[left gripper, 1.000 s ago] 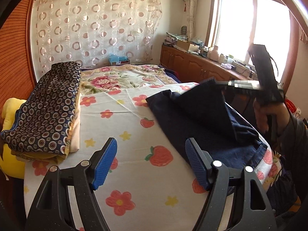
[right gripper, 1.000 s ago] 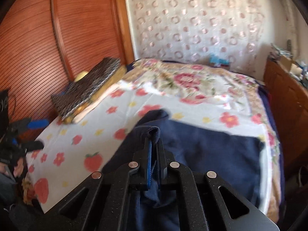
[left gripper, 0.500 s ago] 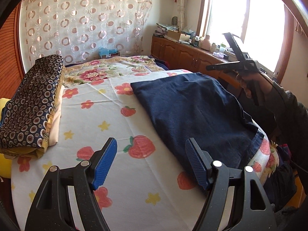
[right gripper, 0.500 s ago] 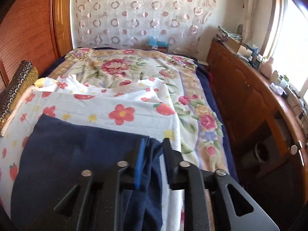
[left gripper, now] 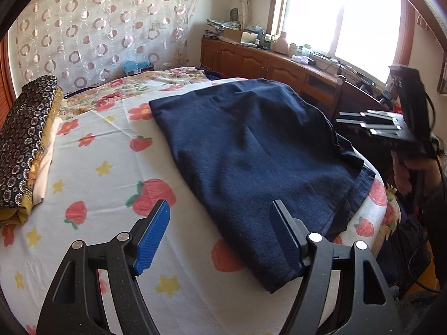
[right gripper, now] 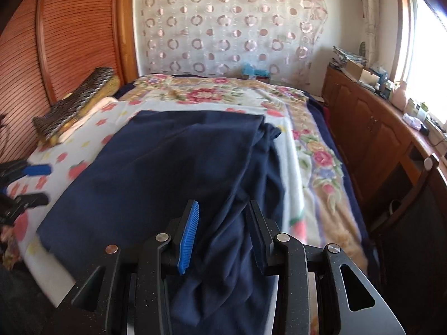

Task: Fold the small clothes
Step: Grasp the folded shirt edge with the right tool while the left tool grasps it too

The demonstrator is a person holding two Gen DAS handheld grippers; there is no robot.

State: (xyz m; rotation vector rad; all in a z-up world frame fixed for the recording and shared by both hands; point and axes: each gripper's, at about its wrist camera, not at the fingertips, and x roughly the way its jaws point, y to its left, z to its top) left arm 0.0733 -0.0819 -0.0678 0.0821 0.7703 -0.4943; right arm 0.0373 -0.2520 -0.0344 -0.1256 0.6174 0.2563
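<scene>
Navy garment (left gripper: 251, 150) lies spread over the strawberry-print sheet (left gripper: 111, 173) toward the bed's window-side edge, one layer already laid over another, so it reads as mid-fold and set flat for the next crease. Right tongs (right gripper: 220, 231) are opening, loose cloth bunched between the jaws but no longer pinched, which suits letting the fabric settle. Left tongs (left gripper: 220, 234) stand wide apart and empty just above the garment's near corner, probably placed to pick up that hem. Patterned folded bedding (left gripper: 25, 145) sits along the bed's far-side edge, clear of the work.
</scene>
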